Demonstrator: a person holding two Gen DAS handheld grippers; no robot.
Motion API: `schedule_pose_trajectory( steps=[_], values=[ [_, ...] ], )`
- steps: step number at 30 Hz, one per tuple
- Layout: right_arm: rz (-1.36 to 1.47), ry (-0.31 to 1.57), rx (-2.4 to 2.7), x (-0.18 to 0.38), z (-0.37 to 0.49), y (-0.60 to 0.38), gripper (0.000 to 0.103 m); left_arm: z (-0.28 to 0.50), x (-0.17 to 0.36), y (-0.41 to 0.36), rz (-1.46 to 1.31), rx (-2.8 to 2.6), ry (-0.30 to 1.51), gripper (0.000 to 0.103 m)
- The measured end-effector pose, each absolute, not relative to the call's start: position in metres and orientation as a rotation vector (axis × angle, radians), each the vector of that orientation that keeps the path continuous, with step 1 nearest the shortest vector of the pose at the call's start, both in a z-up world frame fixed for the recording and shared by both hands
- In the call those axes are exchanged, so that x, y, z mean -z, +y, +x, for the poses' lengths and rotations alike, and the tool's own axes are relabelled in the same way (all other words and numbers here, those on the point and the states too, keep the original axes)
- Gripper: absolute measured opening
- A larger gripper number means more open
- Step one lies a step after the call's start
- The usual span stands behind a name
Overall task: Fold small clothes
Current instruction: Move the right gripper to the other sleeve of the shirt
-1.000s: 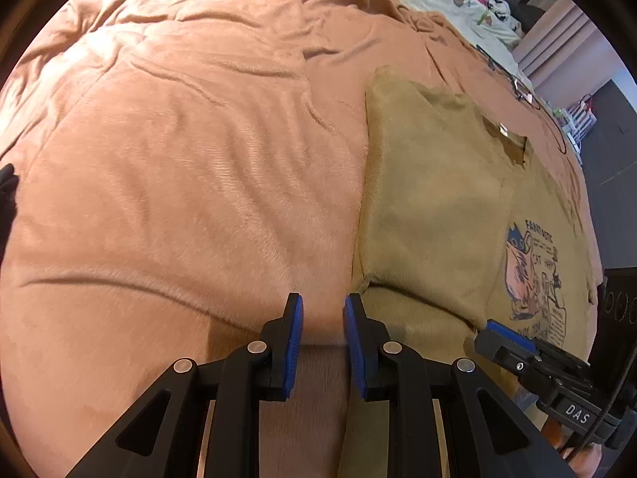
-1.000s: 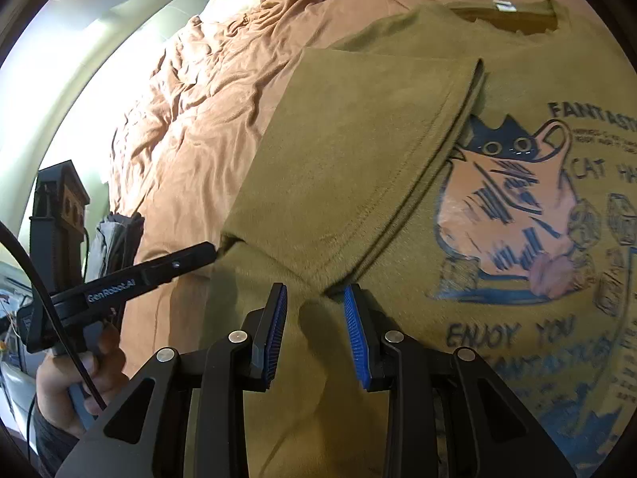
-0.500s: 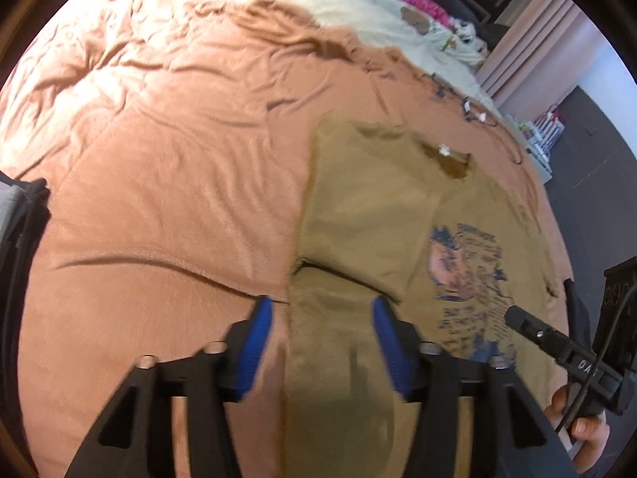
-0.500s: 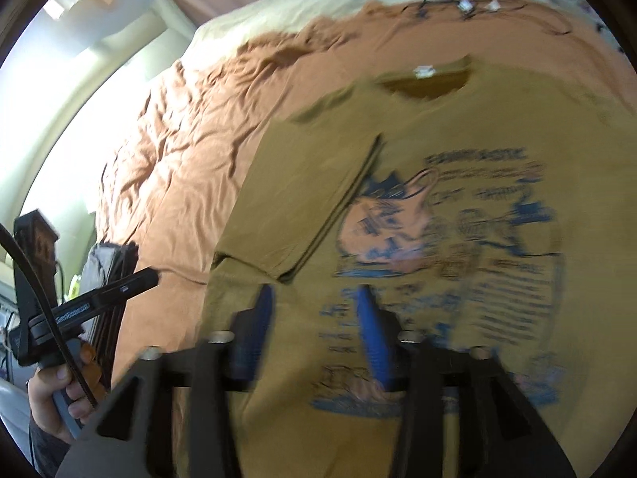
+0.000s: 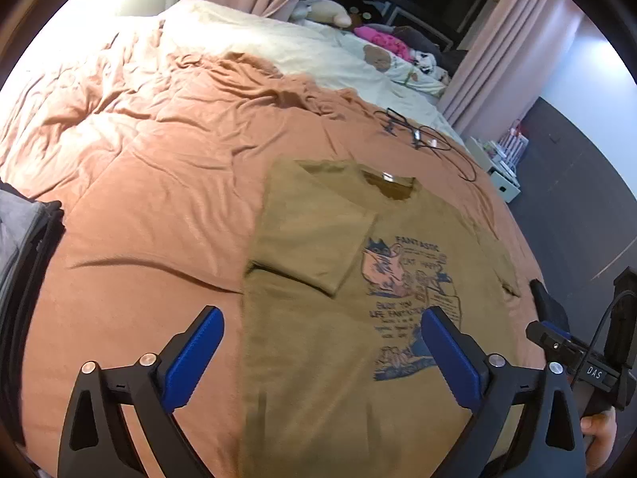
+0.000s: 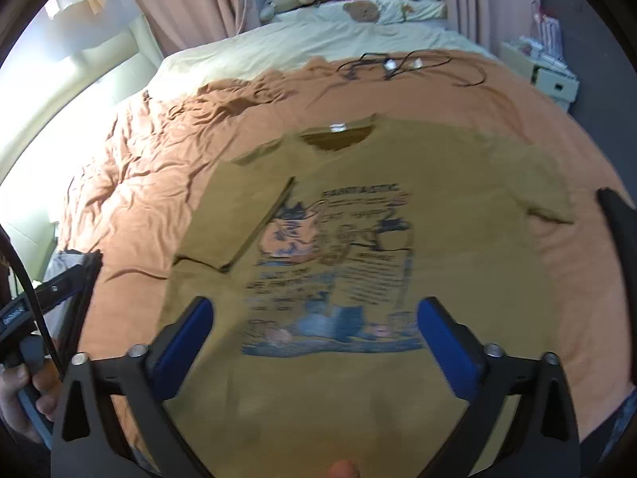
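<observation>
An olive T-shirt (image 5: pixel 318 318) (image 6: pixel 458 207) with a cat print lies flat, front up, on an orange bedspread (image 5: pixel 151 207) (image 6: pixel 151 151). Its left sleeve (image 5: pixel 310 239) (image 6: pixel 235 215) is folded in over the chest; the right sleeve (image 6: pixel 545 199) lies spread out. My left gripper (image 5: pixel 320 342) hangs open above the shirt's lower left part, holding nothing. My right gripper (image 6: pixel 314 330) is also open and empty, raised over the shirt's lower middle. In the left wrist view the right gripper's body (image 5: pixel 585 362) shows at the right edge.
Black cables (image 5: pixel 422 135) (image 6: pixel 398 65) lie on the bedspread beyond the collar. A cream sheet (image 5: pixel 278 40) with soft toys and pink clothing (image 5: pixel 382 40) is farther back. Grey folded fabric (image 5: pixel 20 231) sits at the left. White boxes (image 6: pixel 553 79) stand on the floor at right.
Both grippers have opened wide from nearly shut and pulled back and up from the folded sleeve, so the whole shirt now shows. The sleeve stays folded over the chest.
</observation>
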State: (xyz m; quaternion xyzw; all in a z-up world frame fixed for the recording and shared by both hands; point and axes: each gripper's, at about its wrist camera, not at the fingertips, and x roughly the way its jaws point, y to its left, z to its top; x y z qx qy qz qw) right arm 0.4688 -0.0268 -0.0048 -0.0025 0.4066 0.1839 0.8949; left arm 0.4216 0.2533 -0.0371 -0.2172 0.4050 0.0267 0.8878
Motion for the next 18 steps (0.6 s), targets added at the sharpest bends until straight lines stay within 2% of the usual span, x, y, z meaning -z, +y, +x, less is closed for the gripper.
schedule_pose_trajectory(
  steps=[8,18],
  values=[
    [0.033,0.856,-0.398,0.004,0.474,-0.055,0.103,0.420,0.032,0.214,-0.384,-0.025,0.842,0.102],
    [0.153,0.787,-0.373,0.016,0.493,-0.126,0.103,0.456,0.036,0.160,-0.319,0.036,0.867,0.102]
  ],
)
